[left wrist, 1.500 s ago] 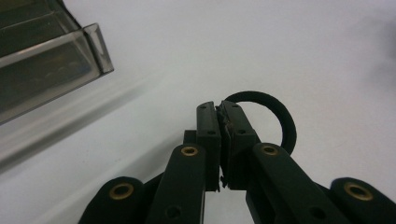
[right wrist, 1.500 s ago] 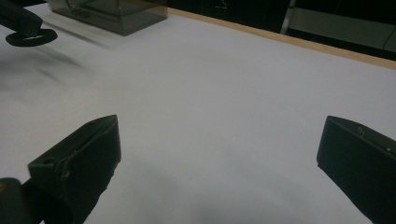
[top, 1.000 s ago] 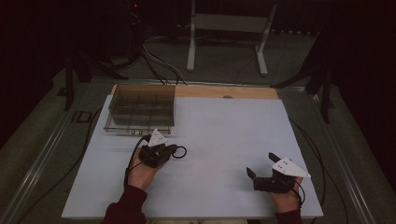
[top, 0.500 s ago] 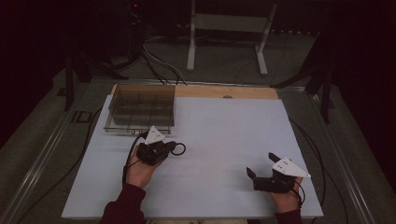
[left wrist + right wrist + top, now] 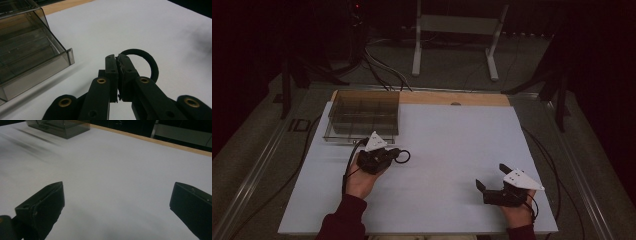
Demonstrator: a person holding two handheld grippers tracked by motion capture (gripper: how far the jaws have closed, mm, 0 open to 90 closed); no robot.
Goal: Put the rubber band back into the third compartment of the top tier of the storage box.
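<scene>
Since a second ago the left gripper (image 5: 388, 154), clamped on a black ring (image 5: 402, 157), barely shifted beside the smoky compartmented box (image 5: 362, 114), contents unclear; right gripper (image 5: 493, 181) gapes.

high: above, looking down at table (image 5: 437, 150) | claw views: low, close | shared: clear box (image 5: 362, 114)

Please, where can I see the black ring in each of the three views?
High view: the black ring is left of centre, at the left gripper tips.
Left gripper view: centre, pinched between the shut jaws.
Right gripper view: I cannot find it.
Shared landmark: the clear box.
</scene>
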